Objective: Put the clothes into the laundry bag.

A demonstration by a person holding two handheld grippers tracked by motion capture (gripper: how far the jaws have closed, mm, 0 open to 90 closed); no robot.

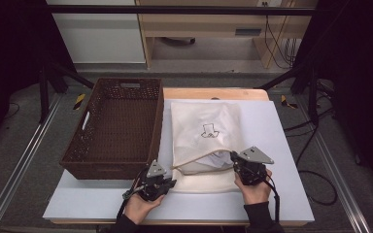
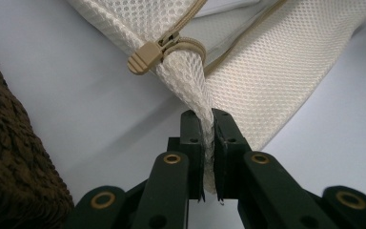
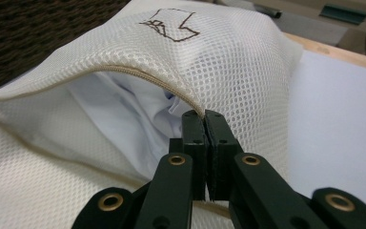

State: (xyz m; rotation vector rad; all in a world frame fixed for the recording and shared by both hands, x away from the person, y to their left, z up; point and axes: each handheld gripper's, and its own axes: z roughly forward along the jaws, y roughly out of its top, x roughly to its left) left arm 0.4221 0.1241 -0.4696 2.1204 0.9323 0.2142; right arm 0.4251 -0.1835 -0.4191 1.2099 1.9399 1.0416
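Observation:
A white mesh laundry bag (image 1: 204, 128) with a small dark printed drawing lies on the white table top (image 1: 272, 145). Its zip opening faces me and gapes, showing white cloth (image 3: 124, 109) inside. My left gripper (image 1: 173, 183) is shut on the bag's near left corner (image 2: 195, 90), just below the beige zip pull (image 2: 145, 57). My right gripper (image 1: 233, 157) is shut on the upper zip edge (image 3: 171, 90) of the opening at its right end and holds that edge raised off the lower layer. The mesh shows pinched between the left jaws (image 2: 208, 119); the right jaws (image 3: 204, 119) meet on the zip edge.
A dark brown wicker basket (image 1: 154, 128) with nothing in it stands on the table directly left of the bag, close to my left gripper. Bare white table top lies to the right of the bag. Beyond the table are the floor, a wooden desk and cables.

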